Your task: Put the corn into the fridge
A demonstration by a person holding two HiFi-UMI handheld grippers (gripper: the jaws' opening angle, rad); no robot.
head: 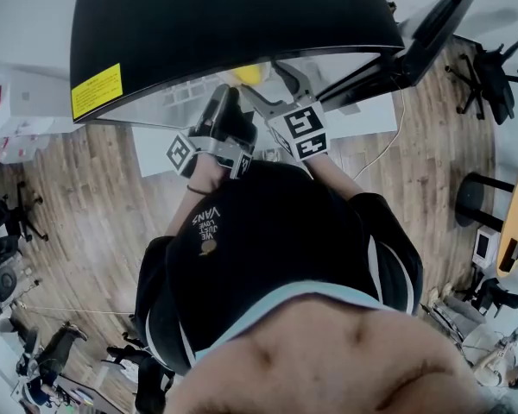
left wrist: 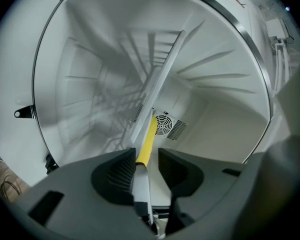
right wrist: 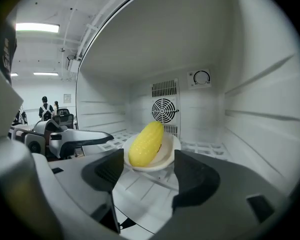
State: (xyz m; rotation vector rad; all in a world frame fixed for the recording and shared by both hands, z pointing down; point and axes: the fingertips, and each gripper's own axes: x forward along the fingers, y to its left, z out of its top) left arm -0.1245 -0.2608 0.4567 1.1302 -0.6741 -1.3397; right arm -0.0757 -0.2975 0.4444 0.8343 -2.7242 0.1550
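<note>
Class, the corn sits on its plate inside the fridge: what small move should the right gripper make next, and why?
Probably draw the right gripper straight back out. The corn lies on its plate on the fridge shelf, and the jaws stand apart, so it looks delivered.

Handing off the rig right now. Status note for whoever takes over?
Right gripper: jaws open, empty, pointed at the corn.
Left gripper: jaws apart astride a thin white edge, not visibly clamped.
The corn lies on a white plate on the fridge shelf, in front of the fan grille.
Done: the corn is in the fridge.
Left: back both grippers out, then likely shut the black door.
</note>
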